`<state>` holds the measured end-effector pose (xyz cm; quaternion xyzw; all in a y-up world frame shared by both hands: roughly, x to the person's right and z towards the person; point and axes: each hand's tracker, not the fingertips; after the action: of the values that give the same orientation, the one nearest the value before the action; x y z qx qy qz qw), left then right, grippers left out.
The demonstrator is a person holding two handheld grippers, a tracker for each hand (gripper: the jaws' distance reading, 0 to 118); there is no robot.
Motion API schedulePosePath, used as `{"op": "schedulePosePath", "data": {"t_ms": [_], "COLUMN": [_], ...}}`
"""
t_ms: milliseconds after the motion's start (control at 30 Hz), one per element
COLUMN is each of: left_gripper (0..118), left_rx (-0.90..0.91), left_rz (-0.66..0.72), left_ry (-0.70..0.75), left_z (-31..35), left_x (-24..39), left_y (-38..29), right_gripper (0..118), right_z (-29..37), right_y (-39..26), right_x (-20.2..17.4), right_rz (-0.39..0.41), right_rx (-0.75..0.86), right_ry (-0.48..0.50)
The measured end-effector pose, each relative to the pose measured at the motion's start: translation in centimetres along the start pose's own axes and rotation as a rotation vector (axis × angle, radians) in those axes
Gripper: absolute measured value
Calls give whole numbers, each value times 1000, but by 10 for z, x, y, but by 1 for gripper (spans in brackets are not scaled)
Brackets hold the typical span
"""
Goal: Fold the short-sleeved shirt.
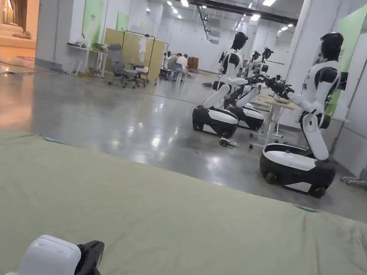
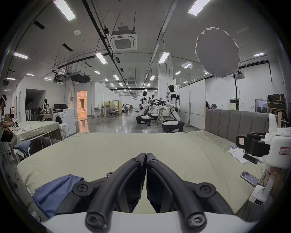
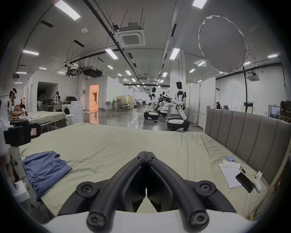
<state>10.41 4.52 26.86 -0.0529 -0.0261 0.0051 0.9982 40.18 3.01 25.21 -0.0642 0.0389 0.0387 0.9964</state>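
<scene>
- Your shirt (image 3: 45, 170) is plain blue.
- The bed sheet (image 3: 119, 145) is pale olive green.
- The headboard (image 3: 245, 135) is grey-brown, in vertical panels.
- Your gripper (image 3: 146, 155) jaws are black on white bodies.

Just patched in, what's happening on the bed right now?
A person holds a left hand-held gripper and a right hand-held gripper above the bed's pale green sheet. Both have their jaws closed on nothing. The blue short-sleeved shirt lies loosely bunched near the bed's left edge, untouched, so folding has not begun. A white notepad and a black phone lie by the grey padded headboard.
</scene>
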Motion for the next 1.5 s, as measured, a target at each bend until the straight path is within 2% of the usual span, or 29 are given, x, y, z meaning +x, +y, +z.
{"op": "schedulePosePath", "data": {"t_ms": [200,433,633,767,833,867,900,967,1067,1233,1300,1333,1400,1467,1500], "left_gripper": [4,4,4,4,4,4,4,4,4,4,4,4,4,4,4], "left_rx": [12,17,-5,-8,-8,-17,-20,-41,-75,-146,-162,-175,-188,-199,-202], "left_rz": [-3,-17,-44,-57,-106,-174,-263,-466,-846,-1382,-1501,-1510,-1468,-1382,-1292], "left_ry": [12,7,6,15,38,54,90,119,109,-11,-23,-36,-82,-72,-47], "left_z": [2,2,2,0,0,-1,-2,-4,-4,-3,-4,-3,1,3,0], "left_x": [-2,-2,-3,-4,-3,0,5,14,26,31,32,30,29,24,22], "left_y": [4,6,5,9,10,10,8,-1,-28,-82,-97,-102,-102,-95,-87], "right_gripper": [0,0,0,0,0,0,0,0,0,0,0,0,0,0,0], "right_z": [4,2,5,1,1,1,1,0,1,6,8,8,9,12,11], "right_y": [3,2,1,2,2,2,2,-1,-21,-77,-94,-102,-108,-106,-102], "right_x": [-1,4,4,9,13,14,14,8,-5,-17,-17,-17,-19,-18,-20], "right_rz": [25,15,71,42,28,34,76,267,715,1420,1618,1671,1709,1678,1617], "right_rx": [-1,-19,-15,-27,-25,-26,-33,-49,-62,-50,-30,-39,-58,-41,-45], "right_ry": [-15,-28,-32,-39,-44,-48,-61,-111,-118,-29,9,39,63,58,55]}}
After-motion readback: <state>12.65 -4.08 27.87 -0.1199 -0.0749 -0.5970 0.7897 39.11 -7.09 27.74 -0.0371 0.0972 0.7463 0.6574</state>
